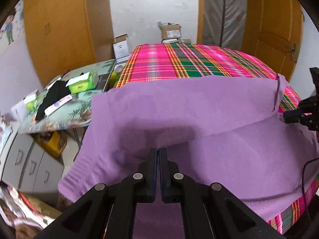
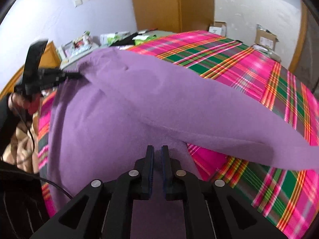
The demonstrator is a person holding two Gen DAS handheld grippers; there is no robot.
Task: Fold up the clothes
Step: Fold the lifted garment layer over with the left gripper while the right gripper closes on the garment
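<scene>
Up front, the left gripper (image 1: 159, 151) is pinching a raised fold of the purple garment (image 1: 199, 103), its jaws pressed nearly together on the cloth. The right gripper (image 2: 157, 148) is likewise nipping the garment's (image 2: 111, 103) edge, with a thin gap showing between its blue pads (image 2: 163, 171). Both are holding the lifted flap above the rest of the garment, which is lying spread over the pink and green plaid tablecloth (image 1: 179, 59). Boxes (image 1: 171, 30) are sitting beyond the table's far edge.

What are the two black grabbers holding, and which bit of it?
Both hold the purple garment by its lifted edge: left gripper, right gripper.
</scene>
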